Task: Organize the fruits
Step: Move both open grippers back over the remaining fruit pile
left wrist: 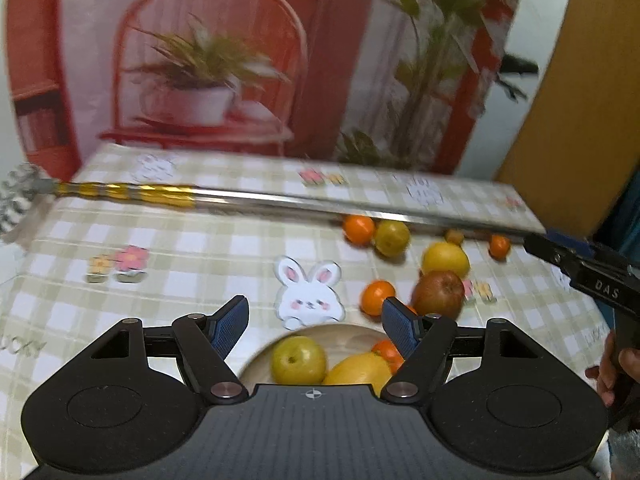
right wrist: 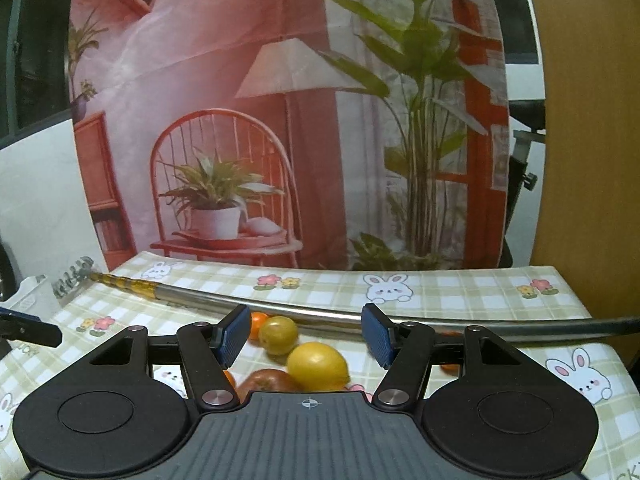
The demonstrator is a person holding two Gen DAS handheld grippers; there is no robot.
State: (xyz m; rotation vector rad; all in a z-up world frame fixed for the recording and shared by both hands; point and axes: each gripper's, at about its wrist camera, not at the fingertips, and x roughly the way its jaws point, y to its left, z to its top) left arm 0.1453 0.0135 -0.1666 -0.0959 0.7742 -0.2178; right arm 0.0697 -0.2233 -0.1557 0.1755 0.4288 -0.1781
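Left gripper open, empty, above plate | right gripper open, empty | loose lemon, apple beyond plate | I'd lower squarely over the lemon, close gently.

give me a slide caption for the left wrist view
Open left claw above a wooden bowl holding three fruits, more fruit loose on the checked tablecloth beyond.

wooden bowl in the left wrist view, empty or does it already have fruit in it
Not empty. The wooden bowl holds a green apple, a yellow fruit and an orange; more fruit lies loose on the tablecloth.
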